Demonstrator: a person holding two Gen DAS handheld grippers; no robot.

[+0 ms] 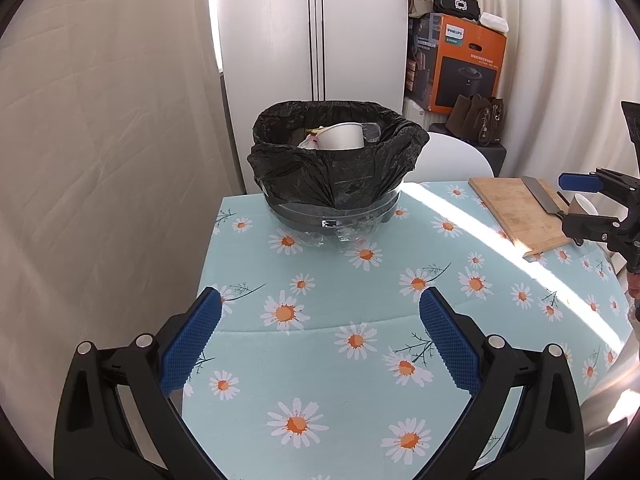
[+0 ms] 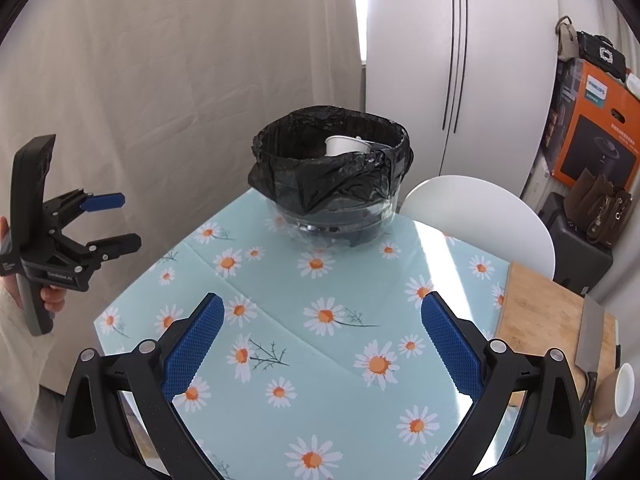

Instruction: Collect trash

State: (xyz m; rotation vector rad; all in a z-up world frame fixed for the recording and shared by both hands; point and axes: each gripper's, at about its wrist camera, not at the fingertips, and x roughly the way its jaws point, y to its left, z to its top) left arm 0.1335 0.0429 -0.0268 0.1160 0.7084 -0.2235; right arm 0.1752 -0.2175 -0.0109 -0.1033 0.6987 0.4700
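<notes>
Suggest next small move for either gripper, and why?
Probably bring the left gripper toward the black plastic bin liner folded over the clear round bin: a white paper cup already lies inside, both grippers are open and empty, and no loose trash shows on the daisy-print tablecloth.

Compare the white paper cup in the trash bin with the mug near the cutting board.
The paper cup lies tipped on its side inside the black-bagged bin; the mug sits on the table beside the cutting board. The paper cup is white outside; the mug looks brown outside with a white interior. Both are out of either claw's grasp.
</notes>
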